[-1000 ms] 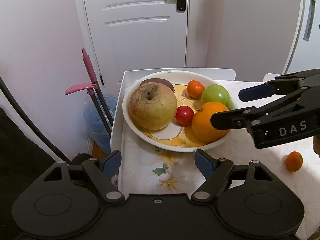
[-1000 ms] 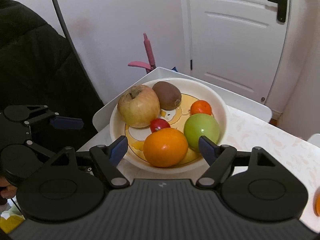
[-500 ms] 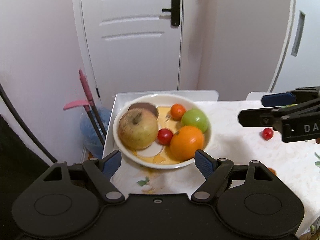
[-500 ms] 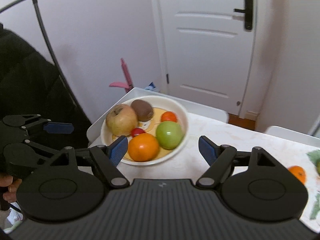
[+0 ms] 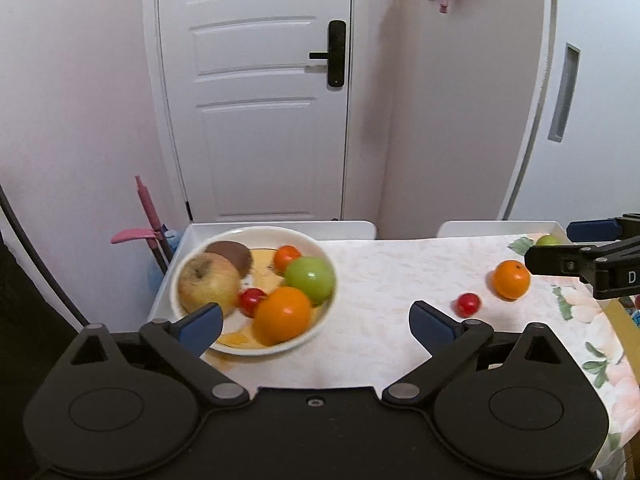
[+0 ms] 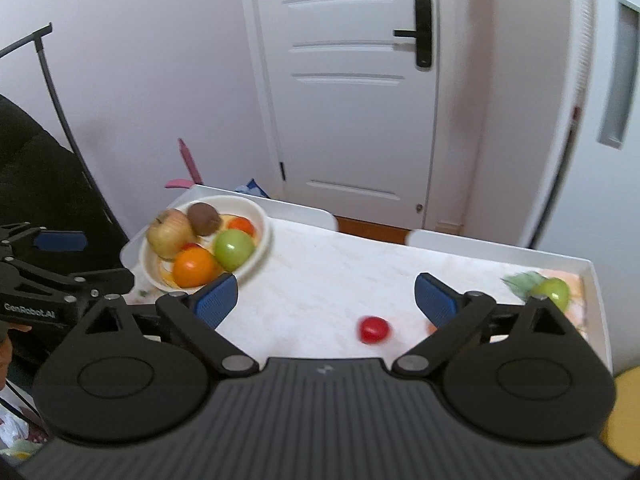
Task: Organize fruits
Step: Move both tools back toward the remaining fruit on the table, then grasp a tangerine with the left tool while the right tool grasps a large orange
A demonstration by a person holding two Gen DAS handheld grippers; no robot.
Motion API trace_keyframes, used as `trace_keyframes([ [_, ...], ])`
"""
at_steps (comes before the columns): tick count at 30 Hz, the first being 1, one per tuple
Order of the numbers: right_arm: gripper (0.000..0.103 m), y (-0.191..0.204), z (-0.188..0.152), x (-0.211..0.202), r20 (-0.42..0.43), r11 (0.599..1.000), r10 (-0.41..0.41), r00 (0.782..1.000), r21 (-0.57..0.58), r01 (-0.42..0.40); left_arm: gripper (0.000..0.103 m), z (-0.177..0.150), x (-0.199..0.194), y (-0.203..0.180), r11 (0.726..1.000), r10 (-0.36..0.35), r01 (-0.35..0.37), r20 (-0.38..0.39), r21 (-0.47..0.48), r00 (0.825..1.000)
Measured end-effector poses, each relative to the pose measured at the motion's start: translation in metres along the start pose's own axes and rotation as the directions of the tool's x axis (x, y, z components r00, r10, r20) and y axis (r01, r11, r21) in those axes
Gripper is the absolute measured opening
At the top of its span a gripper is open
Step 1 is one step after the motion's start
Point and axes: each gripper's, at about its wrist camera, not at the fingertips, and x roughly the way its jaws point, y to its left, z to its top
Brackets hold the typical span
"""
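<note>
A white bowl [image 5: 324, 252] at the table's left end holds an apple [image 5: 206, 282], a kiwi [image 5: 232, 255], a green fruit [image 5: 310, 274], an orange [image 5: 282, 314] and small red and orange fruits. It also shows in the right wrist view [image 6: 262, 216]. Loose on the table lie a red tomato [image 5: 469, 304] [image 6: 373, 329], an orange [image 5: 511, 279] and a green fruit [image 5: 548, 240] [image 6: 554, 292]. My left gripper [image 5: 316, 322] is open and empty, just before the bowl. My right gripper [image 6: 325, 296] is open and empty, above the table's middle; the tomato lies between its fingers' line.
The table [image 5: 380, 280] has a floral cloth and white raised edges. A white door [image 5: 256, 100] stands behind. A pink-handled tool [image 5: 146, 216] leans by the table's left end. A dark coat [image 6: 36, 184] is on the left.
Both grippers have pulled back and up from the bowl, which now looks smaller. The loose fruits on the table's right side have come into view. Both stay open.
</note>
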Motion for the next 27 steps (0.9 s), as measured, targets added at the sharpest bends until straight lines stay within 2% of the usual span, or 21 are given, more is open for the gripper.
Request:
trace_keyframes([
  [9, 0.103, -0.061, -0.023, 0.002, -0.033, 1.0, -0.013, 0.999, -0.011, 0.012, 0.101, -0.021, 0.013, -0.056, 0.999, 0.028, -0.03, -0.044, -0.044, 0.999],
  [18, 0.103, -0.104, -0.038, 0.034, -0.058, 0.999, 0.025, 0.998, -0.043, -0.027, 0.1, -0.049, 0.04, -0.102, 0.991, 0.082, -0.089, -0.074, -0.099, 0.994],
  [27, 0.103, -0.12, -0.055, 0.072, -0.101, 0.994, 0.048, 0.994, -0.093, -0.058, 0.072, -0.076, 0.077, -0.125, 0.981, 0.127, -0.146, -0.145, -0.126, 0.981],
])
